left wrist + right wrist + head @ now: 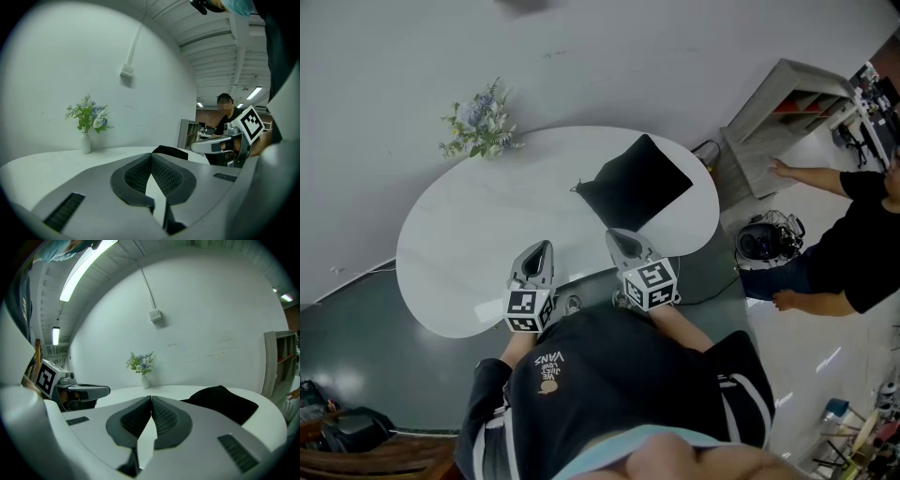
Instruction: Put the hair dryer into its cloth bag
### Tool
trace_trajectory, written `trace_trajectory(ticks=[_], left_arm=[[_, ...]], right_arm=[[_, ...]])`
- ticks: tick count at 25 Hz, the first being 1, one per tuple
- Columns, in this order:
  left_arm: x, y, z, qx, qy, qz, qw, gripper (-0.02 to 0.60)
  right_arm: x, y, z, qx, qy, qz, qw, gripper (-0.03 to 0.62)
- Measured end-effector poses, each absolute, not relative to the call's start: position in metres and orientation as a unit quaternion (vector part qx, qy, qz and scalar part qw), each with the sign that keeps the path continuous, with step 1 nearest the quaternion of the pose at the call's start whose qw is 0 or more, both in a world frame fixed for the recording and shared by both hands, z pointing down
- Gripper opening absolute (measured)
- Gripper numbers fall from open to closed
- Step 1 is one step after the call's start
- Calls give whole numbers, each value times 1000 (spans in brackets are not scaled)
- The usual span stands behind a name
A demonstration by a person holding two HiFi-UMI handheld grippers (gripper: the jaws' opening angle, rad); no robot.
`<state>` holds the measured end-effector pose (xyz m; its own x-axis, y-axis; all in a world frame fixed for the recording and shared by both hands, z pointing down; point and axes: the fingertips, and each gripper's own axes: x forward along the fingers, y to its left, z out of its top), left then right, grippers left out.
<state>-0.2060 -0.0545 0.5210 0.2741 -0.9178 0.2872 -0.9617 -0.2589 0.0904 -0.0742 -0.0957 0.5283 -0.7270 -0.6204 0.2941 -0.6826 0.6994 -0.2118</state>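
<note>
Both of your grippers hang over the near edge of the white, rounded desk [478, 234]. The left gripper [542, 247] and the right gripper [617, 235] each have their jaws pressed together with nothing between them.

The soft black cloth bag [636, 183] lies just beyond the right gripper, towards the far right rim of the desk. No view shows the hair dryer in the open. It may already be inside the bag, but you cannot tell that from here.

The main risk is the bag's place near the rim, where a push from closed jaws or a one-sided tug could slide it off. Limp cloth may also bunch and shut its mouth. Keep your left reach away from the small white vase of flowers [478, 122], far left.
</note>
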Motion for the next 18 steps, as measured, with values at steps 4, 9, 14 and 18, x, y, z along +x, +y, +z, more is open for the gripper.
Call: trace_trajectory(ticks=[4,9,14,18], left_arm=[[-199,-53,521,791,-591,88,134,20],[-193,-53,522,793,-587,89,134,20],[-190,-52,522,794,-587,89,134,20],[-188,-50,521,793,-587,89,137,20]], right_arm=[[-72,-96,526,356,-917,152,101,43],[-68,-95,528,356,-916,152,102,43],[-67,-97,526,356,-917,152,101,43],[-67,-96,526,355,-917,152,100,43]])
